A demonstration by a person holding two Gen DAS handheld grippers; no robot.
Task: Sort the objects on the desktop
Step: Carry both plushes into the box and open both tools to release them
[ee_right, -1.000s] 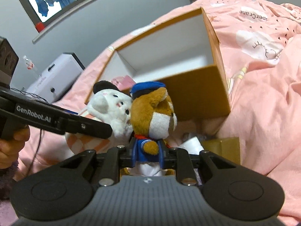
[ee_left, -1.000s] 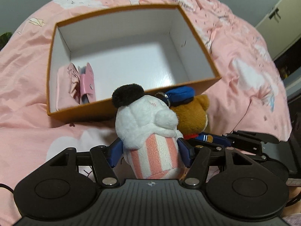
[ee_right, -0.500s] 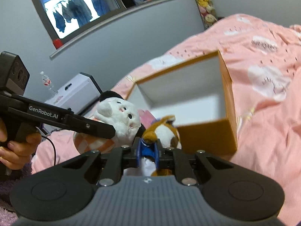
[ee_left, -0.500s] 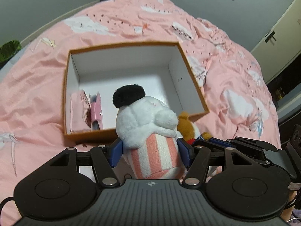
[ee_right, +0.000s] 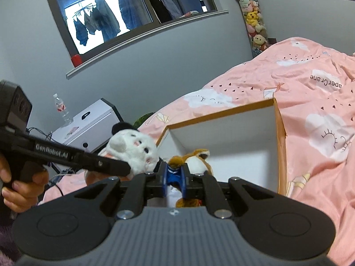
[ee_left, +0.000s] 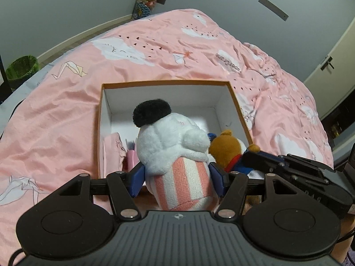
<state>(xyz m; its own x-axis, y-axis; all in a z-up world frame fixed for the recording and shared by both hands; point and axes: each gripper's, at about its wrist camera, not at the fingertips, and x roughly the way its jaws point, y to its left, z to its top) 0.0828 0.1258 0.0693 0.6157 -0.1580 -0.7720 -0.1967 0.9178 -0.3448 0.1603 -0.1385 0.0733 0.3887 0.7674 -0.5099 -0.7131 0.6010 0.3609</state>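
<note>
Box mostly free; pink pouch blocks left corner.

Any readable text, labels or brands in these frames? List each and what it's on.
"GenRobot.AI": white lettering on the black left gripper's arm, slightly blurred.
"aperCrane": upside-down print on the pink cloud-pattern bedsheet, start hidden by a fold.
Label on the clear plastic bottle: too small to read.

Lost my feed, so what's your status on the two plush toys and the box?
Left gripper shut on white plush. Right gripper has just been closing, shut on brown bear plush. Both at the box near edge. Nothing in the way.
</note>
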